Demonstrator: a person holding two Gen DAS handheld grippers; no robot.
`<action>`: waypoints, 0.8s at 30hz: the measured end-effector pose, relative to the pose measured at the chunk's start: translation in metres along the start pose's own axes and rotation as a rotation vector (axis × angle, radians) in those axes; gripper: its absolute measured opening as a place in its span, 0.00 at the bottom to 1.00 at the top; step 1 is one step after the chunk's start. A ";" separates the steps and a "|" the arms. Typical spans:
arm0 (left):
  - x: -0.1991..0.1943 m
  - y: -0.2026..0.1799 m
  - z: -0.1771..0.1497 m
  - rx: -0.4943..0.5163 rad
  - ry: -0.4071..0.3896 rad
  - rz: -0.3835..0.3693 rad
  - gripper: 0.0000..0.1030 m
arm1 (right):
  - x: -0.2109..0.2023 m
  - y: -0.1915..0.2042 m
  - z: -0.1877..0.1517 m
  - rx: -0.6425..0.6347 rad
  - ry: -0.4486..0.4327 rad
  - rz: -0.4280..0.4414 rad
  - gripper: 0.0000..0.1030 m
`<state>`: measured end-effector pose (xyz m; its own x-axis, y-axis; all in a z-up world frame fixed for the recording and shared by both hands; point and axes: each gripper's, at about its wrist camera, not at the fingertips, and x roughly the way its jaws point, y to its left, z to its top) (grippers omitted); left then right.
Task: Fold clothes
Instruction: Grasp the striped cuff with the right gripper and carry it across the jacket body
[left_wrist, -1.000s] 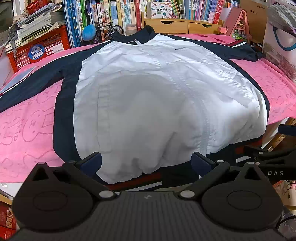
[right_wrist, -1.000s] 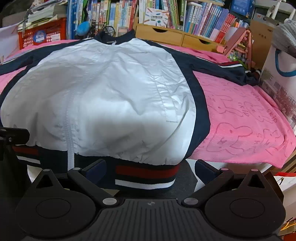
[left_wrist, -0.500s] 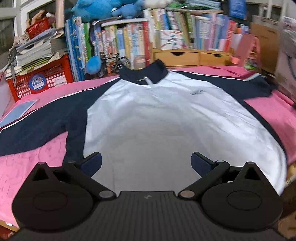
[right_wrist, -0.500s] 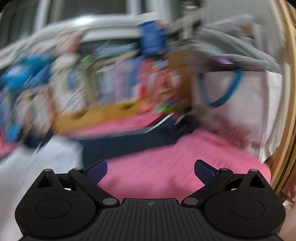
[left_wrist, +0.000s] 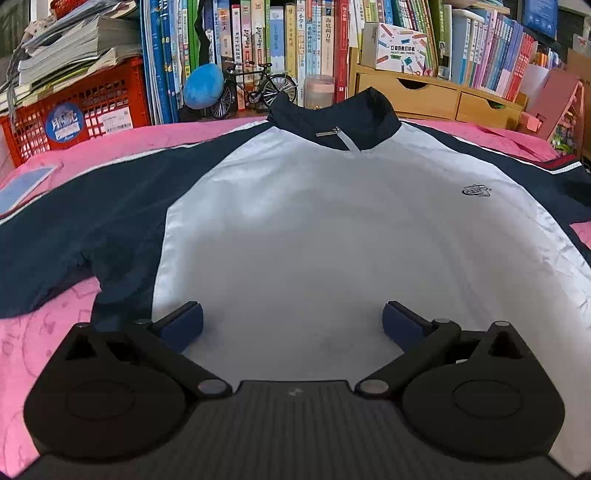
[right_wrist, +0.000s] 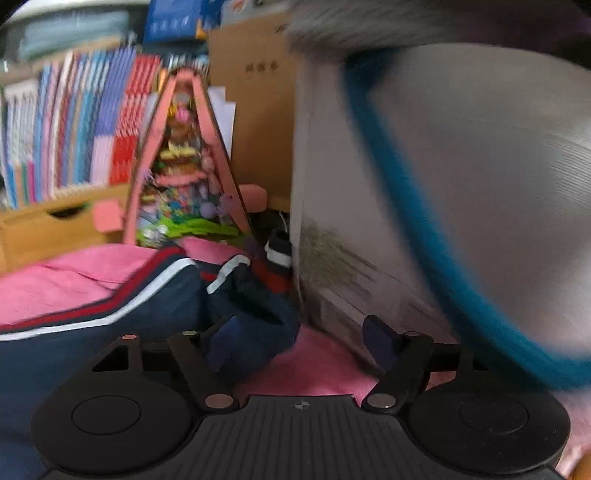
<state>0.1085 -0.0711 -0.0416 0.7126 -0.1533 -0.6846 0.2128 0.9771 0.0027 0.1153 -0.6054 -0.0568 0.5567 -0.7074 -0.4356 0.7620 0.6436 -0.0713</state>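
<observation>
A white jacket (left_wrist: 332, 236) with navy sleeves and collar lies front up and spread flat on a pink towel (left_wrist: 122, 142). My left gripper (left_wrist: 293, 321) hovers open over its lower white front, nothing between the fingers. In the right wrist view, the jacket's navy right sleeve (right_wrist: 122, 314) with red and white stripes ends in a bunched cuff (right_wrist: 269, 273). My right gripper (right_wrist: 301, 341) is open just short of that cuff, its left finger over the navy cloth.
A white bag with a blue handle (right_wrist: 443, 206) stands tight against the right gripper. A pink triangular toy house (right_wrist: 184, 166), a wooden drawer box (left_wrist: 410, 92), books (left_wrist: 258, 48) and a red crate (left_wrist: 77, 110) line the back edge.
Both grippers left the jacket's hem. The left one moved forward over the white front. The right one swung right, toward the sleeve cuff beside the bag.
</observation>
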 end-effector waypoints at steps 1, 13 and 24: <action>0.001 0.001 -0.002 0.006 -0.022 -0.007 1.00 | 0.010 0.006 0.001 -0.020 0.005 -0.012 0.72; 0.003 0.005 -0.001 -0.006 -0.064 -0.030 1.00 | -0.004 0.022 0.021 0.066 0.006 0.026 0.10; -0.037 0.062 -0.014 -0.232 -0.099 -0.097 1.00 | -0.273 0.243 -0.066 -0.701 -0.335 0.763 0.11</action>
<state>0.0863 -0.0033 -0.0260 0.7609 -0.2500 -0.5988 0.1324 0.9632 -0.2340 0.1266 -0.2368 -0.0150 0.9462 -0.0263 -0.3226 -0.1211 0.8955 -0.4282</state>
